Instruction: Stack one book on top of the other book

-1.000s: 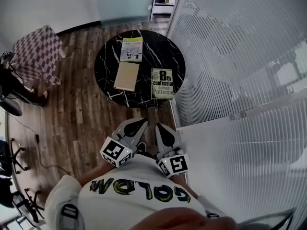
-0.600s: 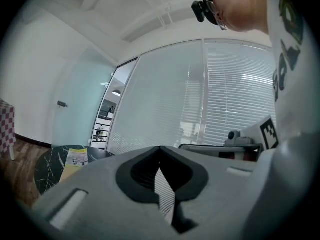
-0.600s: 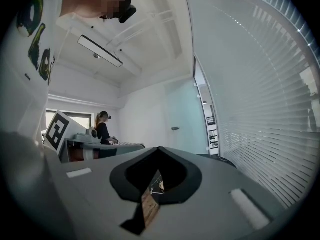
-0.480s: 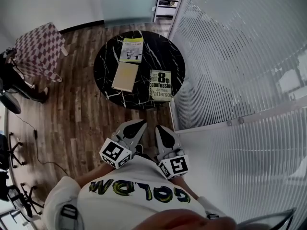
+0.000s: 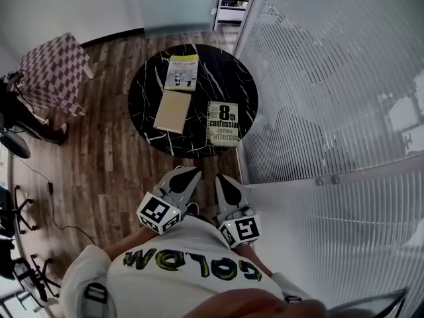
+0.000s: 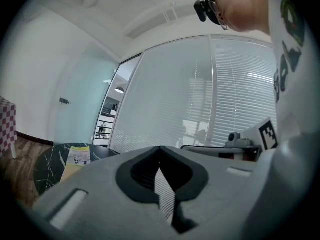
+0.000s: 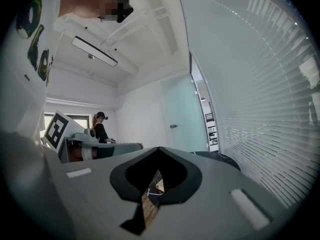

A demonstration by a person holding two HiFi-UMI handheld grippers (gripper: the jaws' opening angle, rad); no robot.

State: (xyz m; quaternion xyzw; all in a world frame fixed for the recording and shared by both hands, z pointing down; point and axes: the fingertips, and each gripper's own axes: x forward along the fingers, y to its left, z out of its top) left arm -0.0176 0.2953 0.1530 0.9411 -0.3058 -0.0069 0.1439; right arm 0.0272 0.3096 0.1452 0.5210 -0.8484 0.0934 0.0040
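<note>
Black marble veined with white makes up the round surface (image 5: 202, 85). Over the last second it has slid a little lower in the head view, nearer the person's chest. The person seems to be closing in on it across the wooden floor (image 5: 112, 158), though it is still well ahead of both tools.

On it the three books lie just as they did, none shifted and none overlapping. A yellow-green booklet (image 5: 181, 71) is at the far side, a plain tan book (image 5: 172, 110) just this side of it, and the "8th Confession" paperback (image 5: 223, 123) to the right near the front edge. No stacking has begun, so the only change is the approach.

The left tongs (image 5: 187, 175) and right tongs (image 5: 223, 179) are held side by side close to the body, as before, pointing toward the surface. Both are fully closed with nothing between the jaws, as each gripper view confirms. They will need to open before either can take a book, and which book gets lifted cannot yet be judged.
</note>
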